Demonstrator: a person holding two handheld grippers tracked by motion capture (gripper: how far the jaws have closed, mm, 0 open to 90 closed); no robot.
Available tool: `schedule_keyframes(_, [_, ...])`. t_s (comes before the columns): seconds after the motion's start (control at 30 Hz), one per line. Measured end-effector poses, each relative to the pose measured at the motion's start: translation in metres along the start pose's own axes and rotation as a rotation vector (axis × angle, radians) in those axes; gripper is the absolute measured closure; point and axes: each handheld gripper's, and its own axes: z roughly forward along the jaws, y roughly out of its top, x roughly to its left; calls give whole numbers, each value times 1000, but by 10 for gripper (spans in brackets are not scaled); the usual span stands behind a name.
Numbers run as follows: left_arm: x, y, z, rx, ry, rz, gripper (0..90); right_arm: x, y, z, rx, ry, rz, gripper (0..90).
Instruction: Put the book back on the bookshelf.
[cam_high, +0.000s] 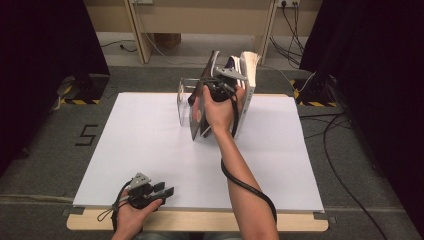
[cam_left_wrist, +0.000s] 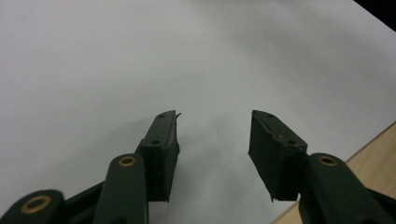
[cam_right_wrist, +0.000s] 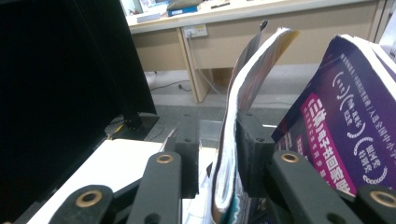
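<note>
Right gripper view shows the right tongs (cam_right_wrist: 212, 154) apart around a thin magazine (cam_right_wrist: 233, 135) standing in the clear rack (cam_high: 186, 102) at the tabletop's (cam_high: 150, 150) far side; unsupported, it may flop over. Left tongs (cam_left_wrist: 212, 140) rest apart, empty, near left.

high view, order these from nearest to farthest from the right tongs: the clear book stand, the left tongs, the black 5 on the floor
1. The clear book stand, right at the right tongs, which reach among its books at the table's far side.
2. The left tongs, at the near left edge of the table.
3. The black 5, on the floor left of the table; close to the second.
</note>
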Motion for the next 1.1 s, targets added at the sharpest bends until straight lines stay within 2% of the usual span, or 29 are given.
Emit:
schedule_keyframes(0.13, [0, 2, 0, -5, 2, 0, 514, -2, 0, -1, 8, 12, 16, 705])
schedule_keyframes(0.33, [-2, 16, 1, -27, 14, 36, 514, -7, -1, -6, 25, 38, 52, 682])
schedule_keyframes(0.4, [-2, 25, 5, -29, 31, 67, 514, -10, -3, -7, 30, 36, 62, 680])
schedule_keyframes(0.63, [-8, 59, 21, -90, 44, 123, 515, -14, -9, -9, 49, 34, 71, 681])
schedule_keyframes(0.73, [-10, 69, 25, -107, 45, 132, 515, -15, -8, -13, 47, 35, 73, 678])
schedule_keyframes(0.87, [-12, 71, 29, -113, 43, 128, 515, -19, -11, -23, 42, 42, 90, 676])
schedule_keyframes(1.1, [-11, 70, 33, -106, 49, 131, 515, -27, -22, -38, 34, 37, 83, 697])
